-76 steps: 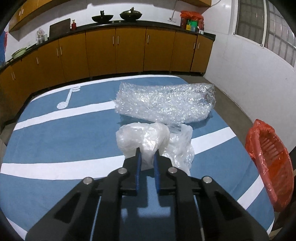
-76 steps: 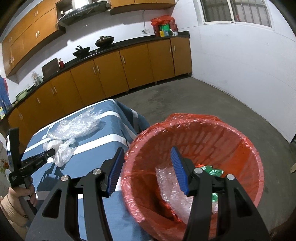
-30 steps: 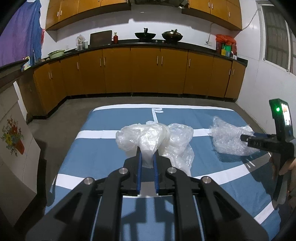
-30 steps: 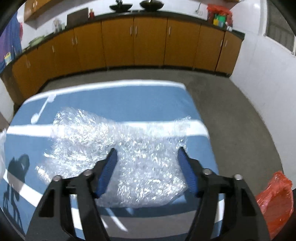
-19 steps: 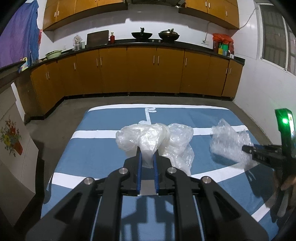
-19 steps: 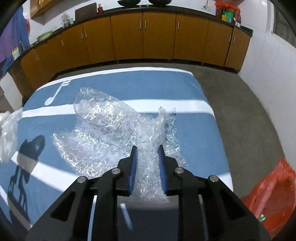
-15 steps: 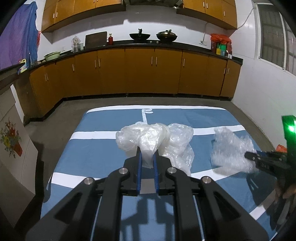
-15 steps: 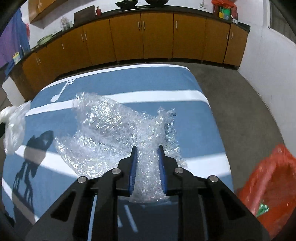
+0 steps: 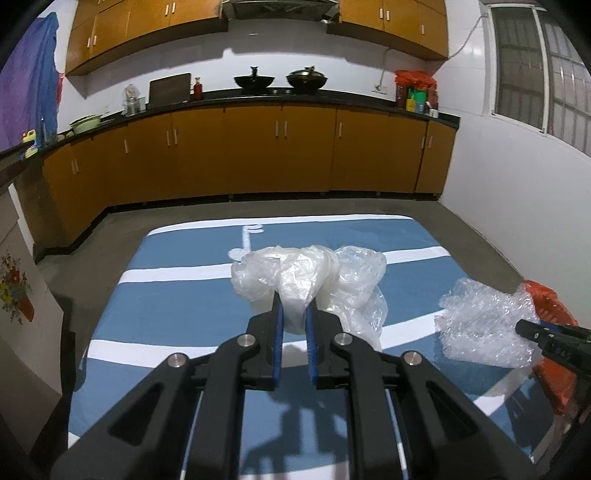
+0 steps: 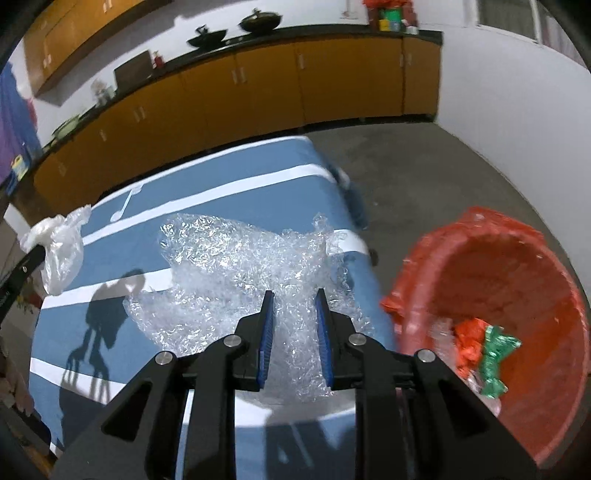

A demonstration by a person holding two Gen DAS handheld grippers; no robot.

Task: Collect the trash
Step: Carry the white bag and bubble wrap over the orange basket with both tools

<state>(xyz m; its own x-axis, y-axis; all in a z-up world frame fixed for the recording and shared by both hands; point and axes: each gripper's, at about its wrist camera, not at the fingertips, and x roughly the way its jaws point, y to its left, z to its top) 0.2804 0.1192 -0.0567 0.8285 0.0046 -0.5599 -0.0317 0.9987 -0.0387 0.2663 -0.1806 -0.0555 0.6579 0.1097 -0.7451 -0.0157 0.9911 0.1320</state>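
Blue table (image 9: 177,306), seemingly two wrappings.

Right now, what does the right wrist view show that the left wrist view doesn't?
Right wrist only: the inside of the red-lined round bin, holding crumpled red and green wrappers, and the right tongs clamped on the clear bubble wrap sheet.

Left wrist only: the wall cabinets, the window and the left tongs gripping the crumpled white plastic bag.

Both: the blue cloth with white stripes, both pieces of trash, part of the bin and the orange base cabinets.
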